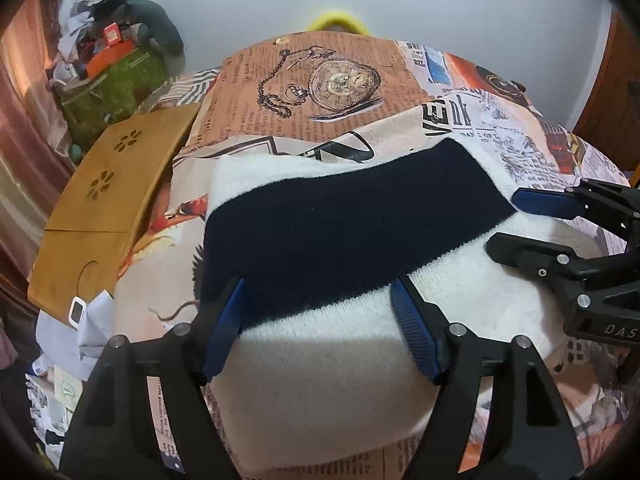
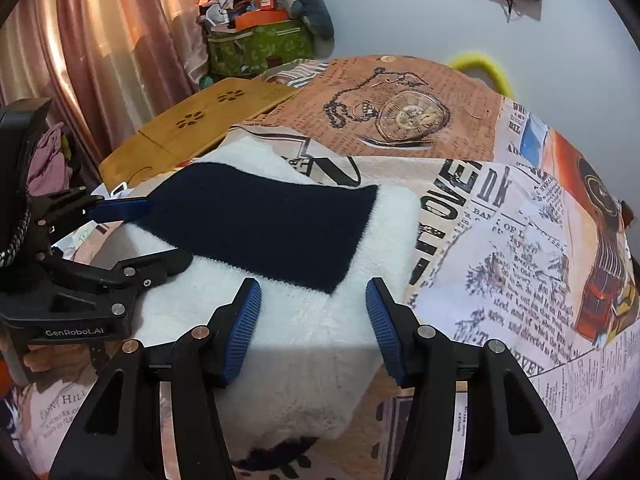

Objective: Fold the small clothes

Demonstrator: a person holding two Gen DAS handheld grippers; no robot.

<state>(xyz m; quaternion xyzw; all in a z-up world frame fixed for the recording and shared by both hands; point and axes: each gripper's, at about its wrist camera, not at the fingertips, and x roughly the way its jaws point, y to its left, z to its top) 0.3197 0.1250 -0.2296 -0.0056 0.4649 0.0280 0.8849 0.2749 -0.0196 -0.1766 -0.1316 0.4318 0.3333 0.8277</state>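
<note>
A small white fuzzy garment (image 1: 312,364) with a wide navy band (image 1: 340,236) lies folded on the printed bedspread (image 1: 340,92). It also shows in the right wrist view (image 2: 304,340), with its navy band (image 2: 264,224). My left gripper (image 1: 320,316) is open, its blue pads just above the near edge of the navy band, holding nothing. My right gripper (image 2: 312,308) is open over the garment's near white part, empty. The right gripper shows at the right of the left wrist view (image 1: 504,220), and the left gripper at the left of the right wrist view (image 2: 160,236).
A wooden lap tray (image 1: 112,192) lies at the bed's left edge, also in the right wrist view (image 2: 192,128). A green bag (image 2: 260,48) piled with clutter stands by the curtain (image 2: 100,40). A yellow object (image 2: 480,66) sits behind the bed.
</note>
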